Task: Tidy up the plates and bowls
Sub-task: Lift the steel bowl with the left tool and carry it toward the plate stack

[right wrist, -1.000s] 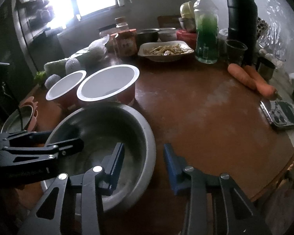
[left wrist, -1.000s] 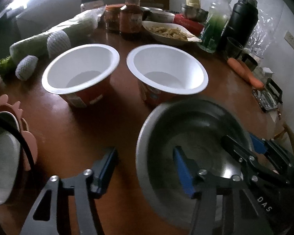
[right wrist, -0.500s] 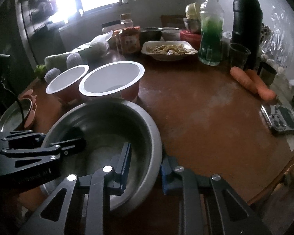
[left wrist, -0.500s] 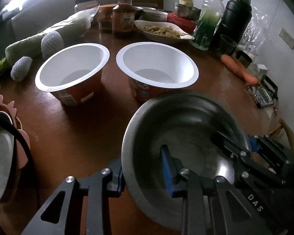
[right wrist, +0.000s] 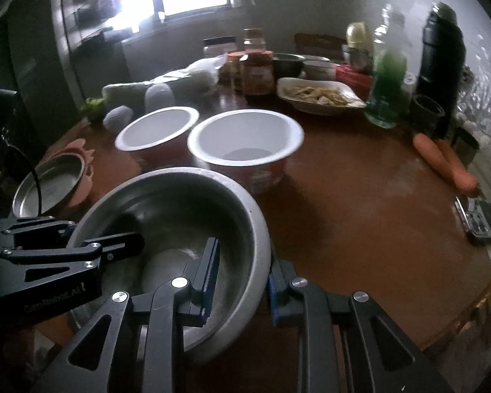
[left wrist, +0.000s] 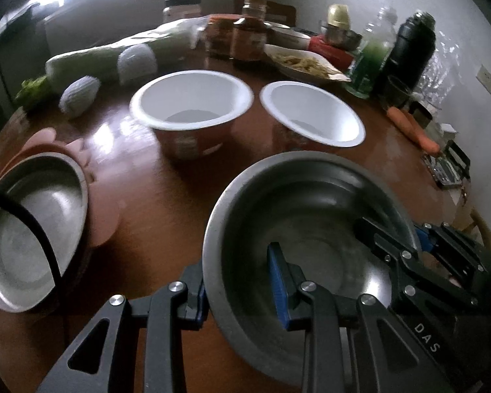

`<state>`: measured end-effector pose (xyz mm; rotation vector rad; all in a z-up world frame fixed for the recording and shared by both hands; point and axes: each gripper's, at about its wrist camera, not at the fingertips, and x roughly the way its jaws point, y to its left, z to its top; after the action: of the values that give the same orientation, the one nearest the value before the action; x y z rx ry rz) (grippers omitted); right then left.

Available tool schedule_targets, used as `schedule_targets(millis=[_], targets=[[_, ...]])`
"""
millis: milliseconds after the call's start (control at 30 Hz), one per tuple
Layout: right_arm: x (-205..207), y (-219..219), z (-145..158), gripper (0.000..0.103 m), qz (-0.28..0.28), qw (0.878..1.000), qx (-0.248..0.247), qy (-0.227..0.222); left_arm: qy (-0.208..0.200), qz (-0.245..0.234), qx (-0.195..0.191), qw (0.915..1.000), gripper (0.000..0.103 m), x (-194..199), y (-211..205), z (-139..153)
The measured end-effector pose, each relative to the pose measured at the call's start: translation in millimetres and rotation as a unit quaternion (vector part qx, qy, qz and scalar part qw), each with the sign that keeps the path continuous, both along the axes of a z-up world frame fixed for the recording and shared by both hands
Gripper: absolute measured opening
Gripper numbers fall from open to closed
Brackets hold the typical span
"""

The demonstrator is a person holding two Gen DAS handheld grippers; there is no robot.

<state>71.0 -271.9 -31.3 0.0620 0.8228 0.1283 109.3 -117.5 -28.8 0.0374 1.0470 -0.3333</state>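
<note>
A large steel bowl (left wrist: 311, 216) (right wrist: 180, 209) is held by both grippers at opposite sides of its rim. In the left wrist view my left gripper (left wrist: 237, 278) is shut on the near rim, one blue pad inside the bowl and one outside. My right gripper (right wrist: 242, 271) is shut on the rim on its side, and also shows as the right gripper (left wrist: 419, 242) across the bowl. Two white paper bowls (left wrist: 190, 104) (left wrist: 311, 114) with red outsides stand just behind. A small steel dish (left wrist: 32, 229) (right wrist: 49, 186) rests on a pink flower-shaped mat (left wrist: 104, 216) at the left.
Along the back of the brown table (right wrist: 360, 203) stand a plate of food (right wrist: 317, 95), jars (right wrist: 258, 68), a green bottle (right wrist: 386, 75) and a black flask (right wrist: 442, 49). Carrots (right wrist: 445, 160) lie at the right. Wrapped vegetables (left wrist: 98, 62) lie at the back left.
Both grippers closed onto the steel bowl's rim. They then moved left with the bowl, so the small steel dish on the pink mat is now closer and fuller in view.
</note>
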Motion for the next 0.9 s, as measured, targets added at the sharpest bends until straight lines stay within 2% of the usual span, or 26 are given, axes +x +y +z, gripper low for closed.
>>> schedule_targets(millis=[467, 900], targets=[[4.0, 48.1, 1.2, 0.027, 0.025, 0.999, -0.025, 0.003, -0.004, 0.023, -0.011, 0.9997, 0.032, -5.3, 41.2, -4.1], [14.0, 58.8, -7.7, 0.027, 0.029, 0.999, -0.033, 0.022, -0.008, 0.024, -0.006, 0.9997, 0.032, -1.5, 44.6, -8.3]])
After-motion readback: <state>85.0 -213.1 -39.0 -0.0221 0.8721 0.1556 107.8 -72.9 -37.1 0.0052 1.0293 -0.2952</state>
